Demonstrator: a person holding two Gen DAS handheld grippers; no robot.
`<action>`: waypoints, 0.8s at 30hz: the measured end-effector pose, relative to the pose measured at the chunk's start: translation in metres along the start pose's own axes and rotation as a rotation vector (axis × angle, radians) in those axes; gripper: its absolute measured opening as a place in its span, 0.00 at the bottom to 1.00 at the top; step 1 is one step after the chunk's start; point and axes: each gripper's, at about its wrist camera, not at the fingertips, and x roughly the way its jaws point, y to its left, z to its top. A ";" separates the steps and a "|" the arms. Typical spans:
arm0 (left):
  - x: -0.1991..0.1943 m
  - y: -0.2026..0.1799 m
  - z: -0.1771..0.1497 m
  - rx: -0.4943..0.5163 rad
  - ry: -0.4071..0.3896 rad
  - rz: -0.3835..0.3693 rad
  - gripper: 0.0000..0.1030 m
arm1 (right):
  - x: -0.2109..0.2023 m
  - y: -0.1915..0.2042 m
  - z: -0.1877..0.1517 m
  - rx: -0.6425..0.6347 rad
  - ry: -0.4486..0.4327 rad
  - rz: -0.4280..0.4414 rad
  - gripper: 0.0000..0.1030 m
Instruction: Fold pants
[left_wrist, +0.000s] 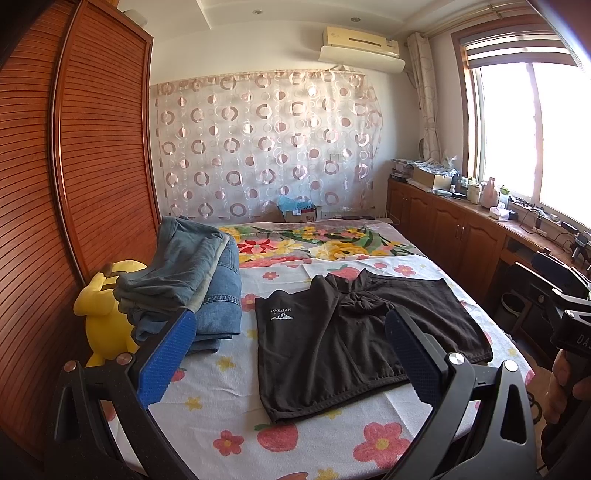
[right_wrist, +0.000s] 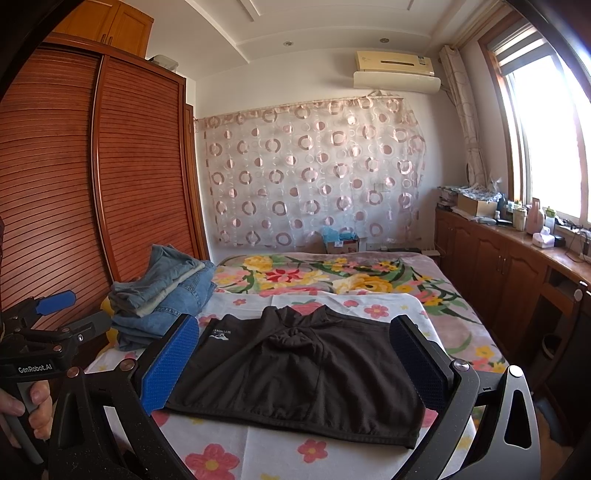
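Observation:
A pair of black shorts (left_wrist: 332, 354) (right_wrist: 295, 380) lies spread flat on the flowered sheet, waistband towards me and a small white logo on its left leg. My left gripper (left_wrist: 291, 321) hovers above the near part of the shorts, open, blue pads wide apart with nothing between them. My right gripper (right_wrist: 295, 325) also hangs open over the shorts, empty. In the right wrist view the left gripper (right_wrist: 70, 310) shows at the left edge, held by a hand (right_wrist: 35, 402). Neither gripper touches the cloth.
A stack of folded jeans (left_wrist: 192, 280) (right_wrist: 166, 295) sits on the bed's left side beside a yellow plush toy (left_wrist: 103, 317). A slatted wooden wardrobe (left_wrist: 92, 147) stands close on the left. Low wooden cabinets (left_wrist: 461, 229) with clutter run along the right under the window. The bed (left_wrist: 229, 384) (right_wrist: 229, 443) carries it all.

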 end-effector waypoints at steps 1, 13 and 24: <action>0.000 0.000 0.000 0.000 0.000 0.000 0.99 | 0.000 0.000 0.000 0.000 0.000 -0.001 1.00; 0.000 0.000 0.000 0.001 -0.001 0.001 0.99 | 0.000 0.000 0.000 0.000 0.000 -0.001 1.00; 0.000 0.000 0.000 0.000 -0.001 -0.001 0.99 | 0.001 0.001 -0.001 0.002 0.004 -0.002 1.00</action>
